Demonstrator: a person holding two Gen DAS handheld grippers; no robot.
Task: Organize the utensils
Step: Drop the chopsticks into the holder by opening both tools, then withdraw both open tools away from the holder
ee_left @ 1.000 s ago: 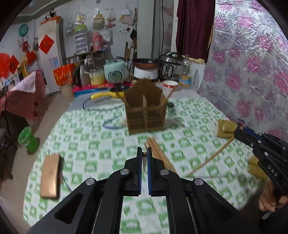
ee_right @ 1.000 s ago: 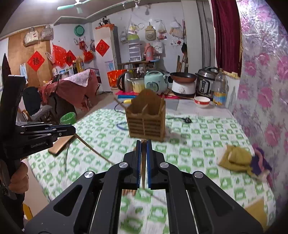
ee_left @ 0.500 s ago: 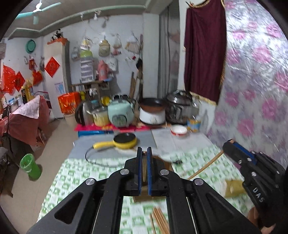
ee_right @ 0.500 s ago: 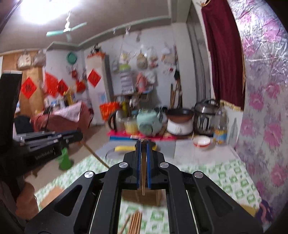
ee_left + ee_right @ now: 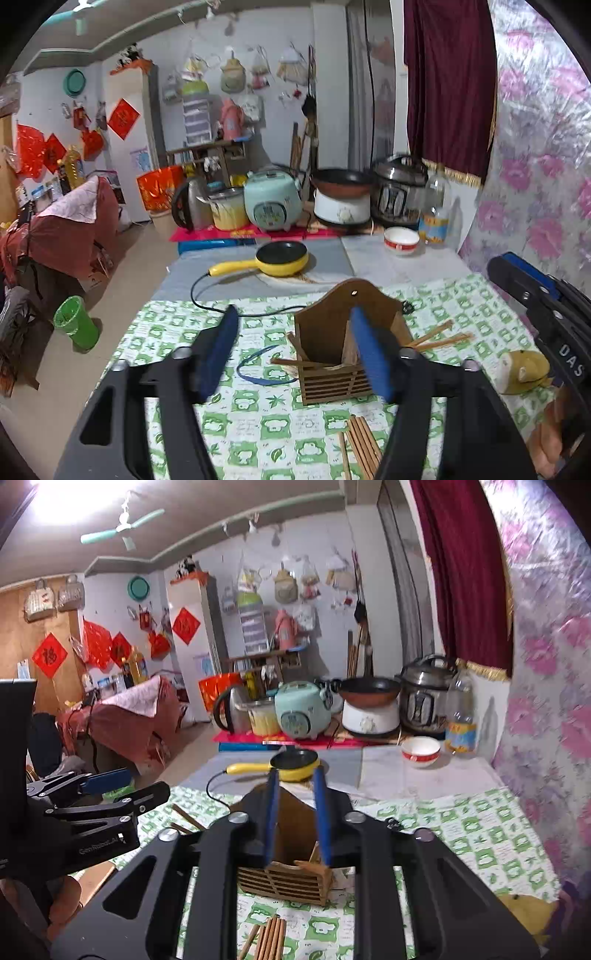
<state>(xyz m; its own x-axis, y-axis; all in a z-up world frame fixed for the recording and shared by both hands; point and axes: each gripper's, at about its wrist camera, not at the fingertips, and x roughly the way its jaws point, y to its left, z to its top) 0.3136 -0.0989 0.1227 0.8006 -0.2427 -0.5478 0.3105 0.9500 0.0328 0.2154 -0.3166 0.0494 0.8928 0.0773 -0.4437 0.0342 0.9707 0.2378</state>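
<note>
A brown wooden utensil holder [image 5: 334, 343] stands on the green-checked table; chopsticks [image 5: 439, 336] stick out of it and lean over its right and left sides. It also shows in the right wrist view [image 5: 291, 849]. A bundle of loose chopsticks [image 5: 360, 443] lies on the cloth in front of it, and shows in the right wrist view [image 5: 267, 938]. My left gripper [image 5: 295, 350] is open and empty, above and just before the holder. My right gripper [image 5: 295, 812] is open and empty, right over the holder.
A blue cable loop [image 5: 255, 365] lies left of the holder. A yellow pan [image 5: 282, 258], a bowl [image 5: 400, 240] and cookers stand at the back. A yellow cloth [image 5: 521, 369] lies at the right. A green bin [image 5: 74, 325] stands on the floor left.
Both grippers were shut, each on a chopstick; both have opened and the chopsticks now rest in the holder. Both grippers rose, then tilted back down toward the holder.
</note>
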